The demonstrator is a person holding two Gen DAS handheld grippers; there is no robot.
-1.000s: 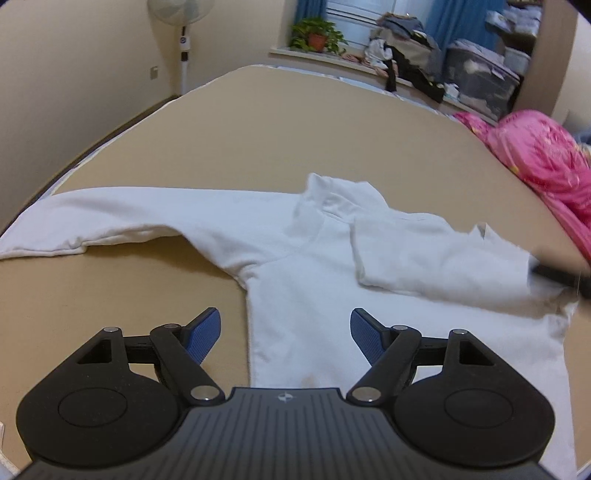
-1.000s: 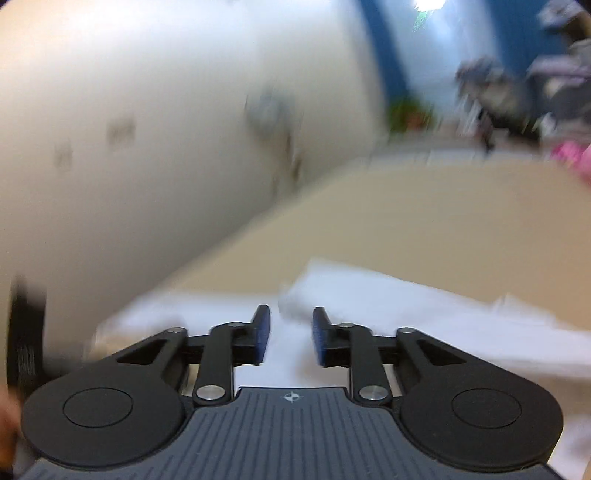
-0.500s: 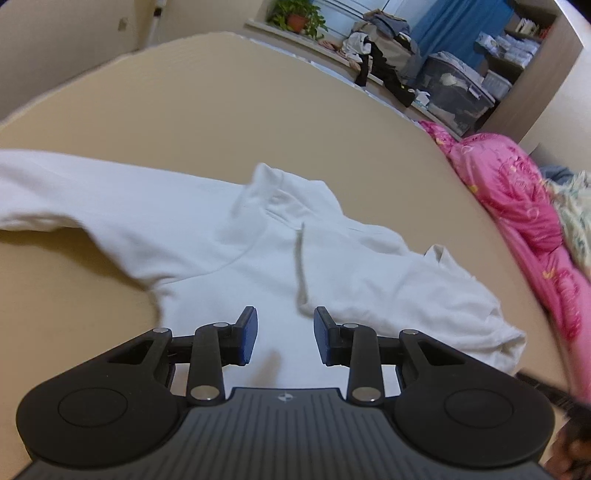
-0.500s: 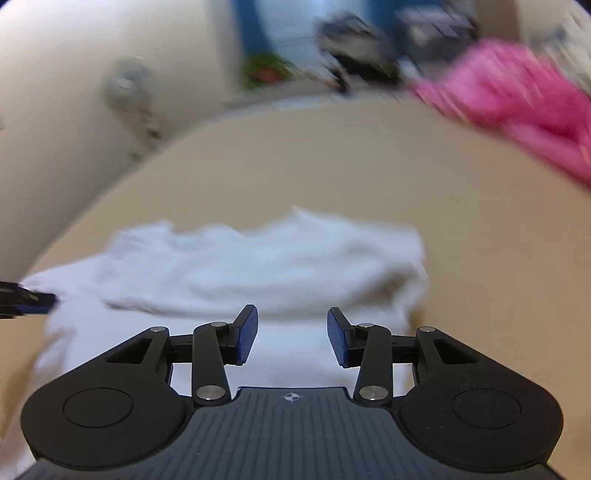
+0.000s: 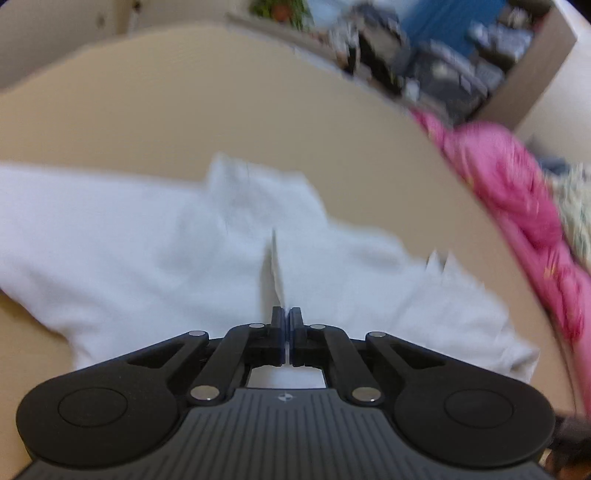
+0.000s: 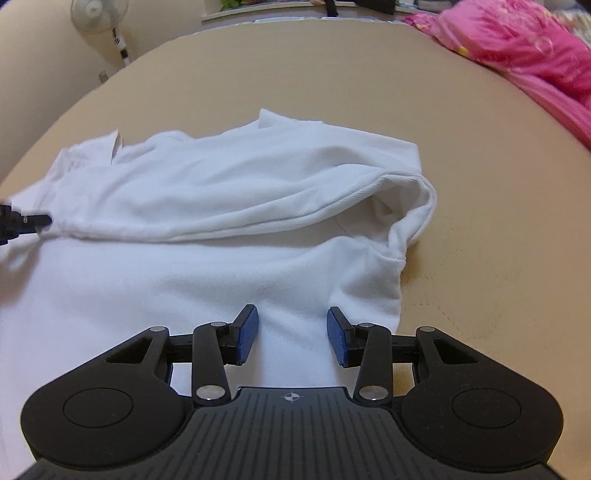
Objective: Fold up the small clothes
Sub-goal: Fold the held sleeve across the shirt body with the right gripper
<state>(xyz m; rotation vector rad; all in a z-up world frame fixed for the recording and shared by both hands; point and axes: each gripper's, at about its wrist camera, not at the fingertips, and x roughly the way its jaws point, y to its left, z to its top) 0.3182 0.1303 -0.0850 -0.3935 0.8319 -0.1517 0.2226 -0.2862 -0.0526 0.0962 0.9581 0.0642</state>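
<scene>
A white long-sleeved top (image 5: 147, 251) lies spread on the tan bed (image 5: 184, 110). One sleeve is folded across the body (image 6: 240, 184). My left gripper (image 5: 287, 317) is shut on the edge of that folded sleeve, which rises as a thin white ridge from between the pads. Its tip also shows at the left edge of the right wrist view (image 6: 22, 223). My right gripper (image 6: 291, 332) is open and empty, low over the top's body near its right side.
A pink quilt (image 6: 517, 48) lies along the bed's right side and also shows in the left wrist view (image 5: 517, 192). A standing fan (image 6: 98, 22), a windowsill with a plant (image 5: 280, 9) and piled boxes (image 5: 443, 74) are beyond the bed.
My left gripper has closed on the folded sleeve's edge. My right gripper has opened wider and dropped closer to the top's body.
</scene>
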